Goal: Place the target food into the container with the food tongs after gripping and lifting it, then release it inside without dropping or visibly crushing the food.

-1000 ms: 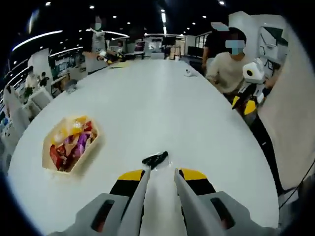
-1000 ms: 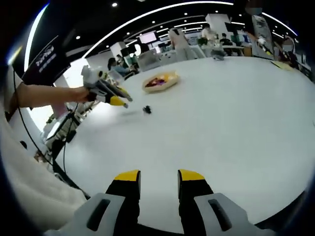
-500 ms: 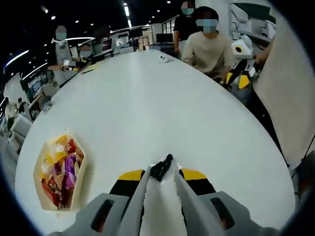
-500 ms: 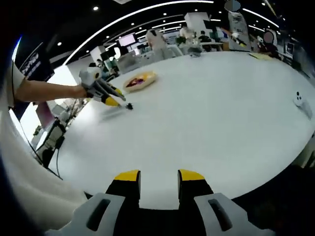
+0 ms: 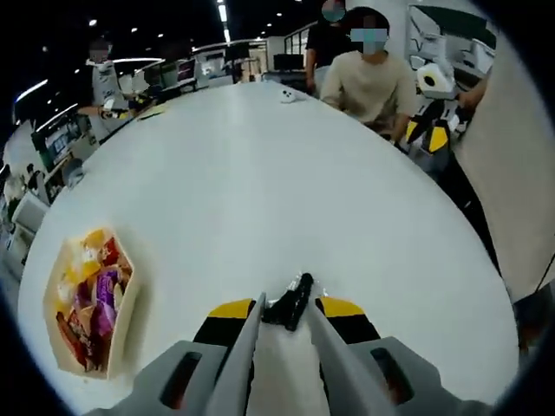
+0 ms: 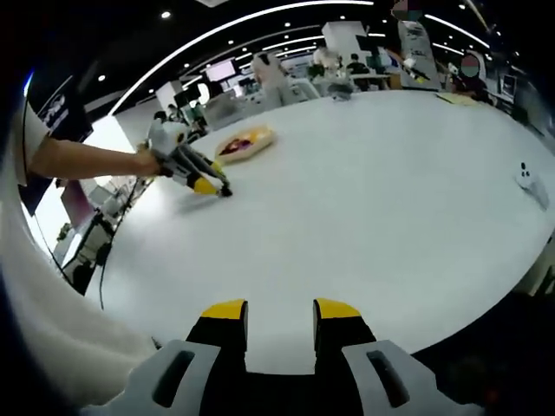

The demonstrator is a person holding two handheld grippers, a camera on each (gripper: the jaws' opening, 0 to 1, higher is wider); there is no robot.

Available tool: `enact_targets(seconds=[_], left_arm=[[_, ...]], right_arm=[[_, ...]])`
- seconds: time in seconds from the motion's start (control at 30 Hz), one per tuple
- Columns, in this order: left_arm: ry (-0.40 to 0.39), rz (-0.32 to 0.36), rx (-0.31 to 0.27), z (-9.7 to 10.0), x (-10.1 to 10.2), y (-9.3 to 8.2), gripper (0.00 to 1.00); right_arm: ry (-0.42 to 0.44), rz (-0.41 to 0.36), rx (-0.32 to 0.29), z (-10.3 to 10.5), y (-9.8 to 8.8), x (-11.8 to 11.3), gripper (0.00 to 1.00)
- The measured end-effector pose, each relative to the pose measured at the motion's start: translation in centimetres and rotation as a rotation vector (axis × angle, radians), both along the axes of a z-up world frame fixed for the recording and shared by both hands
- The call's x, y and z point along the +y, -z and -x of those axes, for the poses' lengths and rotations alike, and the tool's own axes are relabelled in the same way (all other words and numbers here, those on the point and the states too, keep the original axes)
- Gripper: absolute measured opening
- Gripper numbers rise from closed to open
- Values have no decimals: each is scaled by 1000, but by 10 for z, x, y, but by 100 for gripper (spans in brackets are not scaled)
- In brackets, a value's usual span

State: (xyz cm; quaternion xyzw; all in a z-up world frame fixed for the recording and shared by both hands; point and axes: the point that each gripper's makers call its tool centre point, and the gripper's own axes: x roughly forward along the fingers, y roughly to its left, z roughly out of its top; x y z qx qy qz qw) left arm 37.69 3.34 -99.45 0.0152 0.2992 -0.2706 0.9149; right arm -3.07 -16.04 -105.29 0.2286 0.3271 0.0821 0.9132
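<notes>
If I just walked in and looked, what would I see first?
Most likely the bright tray of snacks, full of red, yellow and purple packets, sitting on the big white table off to the left tool's side. Next, the small black thing lying right between that tool's yellow tips. In the right gripper view, the right tool hangs open over bare table, far from the tray.

The white table (image 5: 260, 173) looked smooth and matt. The pale tray (image 5: 121, 321) seemed paper or card, its snack packets (image 5: 91, 295) glossy; the black clip (image 5: 290, 302) shone.
</notes>
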Motion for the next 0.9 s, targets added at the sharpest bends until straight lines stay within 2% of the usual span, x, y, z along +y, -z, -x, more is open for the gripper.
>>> enact_targets(seconds=[0.03, 0.1, 0.13, 0.17, 0.2, 0.23, 0.27, 0.33, 0.37, 0.4, 0.47, 0.53, 0.6, 0.63, 0.7, 0.73, 0.77, 0.8, 0.83, 0.87, 0.9], left_arm=[[6, -2, -9, 3, 0, -3, 26], [19, 60, -47, 13, 0, -16, 26], [26, 120, -45, 50, 7, -24, 26], [38, 117, -52, 65, 11, -24, 26], [4, 195, -42, 87, 16, -29, 25], [6, 204, -46, 99, 17, -32, 25], [44, 250, -58, 128, 14, -44, 25], [84, 231, -50, 159, 13, -40, 25], [65, 345, 7, 182, 5, -43, 25], [64, 377, 4, 191, 4, -47, 25], [51, 383, -5, 205, 6, -50, 25], [85, 367, -9, 212, 5, -51, 25], [150, 317, -24, 217, 5, -49, 25], [302, 280, -7, 228, -2, -42, 25], [385, 227, -34, 234, -3, -40, 26], [450, 200, -33, 241, -5, -36, 26], [469, 194, -26, 243, -6, -34, 26], [577, 135, -35, 249, -8, -24, 26], [666, 159, -41, 254, -16, -24, 26], [800, 60, -25, 259, -18, -11, 26], [875, -4, -29, 259, -19, -5, 26]], right_arm=[[1, -2, -1, -1, 0, 0, 30], [-26, -7, 0, -3, -4, 7, 30], [-49, 3, -30, -7, -12, 10, 30], [-32, -6, -53, -9, -16, 9, 30], [-99, -15, -4, -1, -7, 21, 30], [-161, 29, -10, -1, -10, 27, 30], [-163, 30, -31, -8, -18, 33, 30], [-193, 52, -57, -8, -23, 44, 30], [-209, 60, -63, -4, -23, 48, 30], [-216, 67, -72, -1, -26, 51, 30], [-219, 70, -92, 3, -31, 54, 30], [-231, 69, -99, 9, -32, 61, 30], [-241, 69, -98, 15, -30, 64, 30], [-246, 69, -96, 22, -30, 65, 30], [-247, 71, -87, 31, -29, 65, 30], [-251, 77, -80, 38, -27, 65, 30], [-253, 80, -74, 41, -25, 65, 30], [-247, 91, -64, 51, -25, 61, 30], [-239, 101, -61, 55, -26, 57, 30], [-228, 122, -52, 61, -27, 47, 30], [-218, 141, -51, 64, -29, 41, 30]])
